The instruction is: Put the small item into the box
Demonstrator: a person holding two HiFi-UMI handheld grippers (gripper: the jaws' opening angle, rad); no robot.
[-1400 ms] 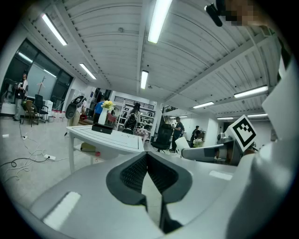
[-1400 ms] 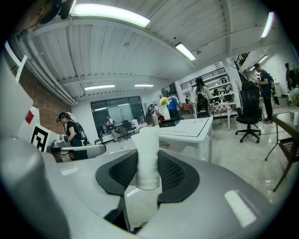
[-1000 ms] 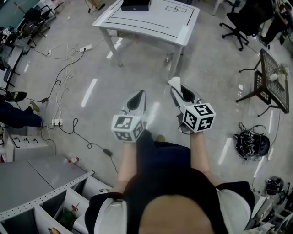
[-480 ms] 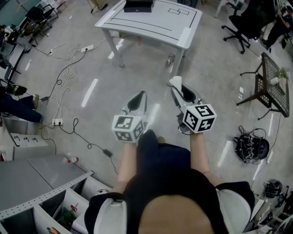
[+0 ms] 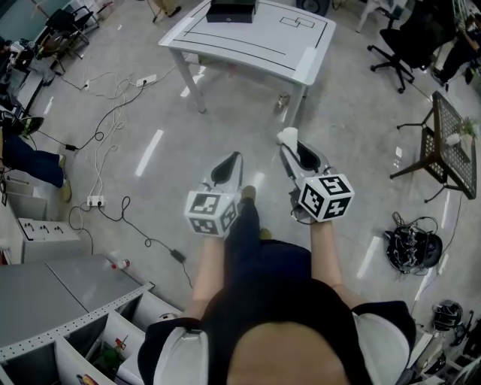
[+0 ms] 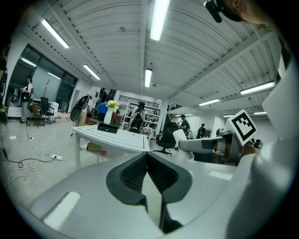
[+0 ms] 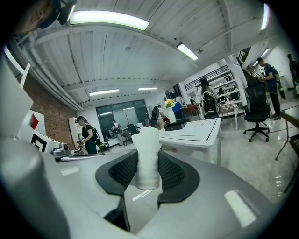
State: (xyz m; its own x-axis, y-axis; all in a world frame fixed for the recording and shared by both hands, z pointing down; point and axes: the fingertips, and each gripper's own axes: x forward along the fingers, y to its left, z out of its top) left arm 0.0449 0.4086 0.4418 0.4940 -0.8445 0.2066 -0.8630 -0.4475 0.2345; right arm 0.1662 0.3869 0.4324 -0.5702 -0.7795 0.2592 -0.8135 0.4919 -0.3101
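Centre frame, my right gripper clamps a small white cylinder (left gripper closed, empty); next, I'd carry it to the flat black box, top.

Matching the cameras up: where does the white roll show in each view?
Head view: white roll right of centre, at the right tool's tip.
Left gripper view: white roll right of centre, at that tool's tip.
Right gripper view: white roll centre, clamped between the jaws.
Shared landmark: white table.

left gripper, right gripper: grey shells, black ribbed jaws | marker cubes: white, black squares | top: dark, white sleeves
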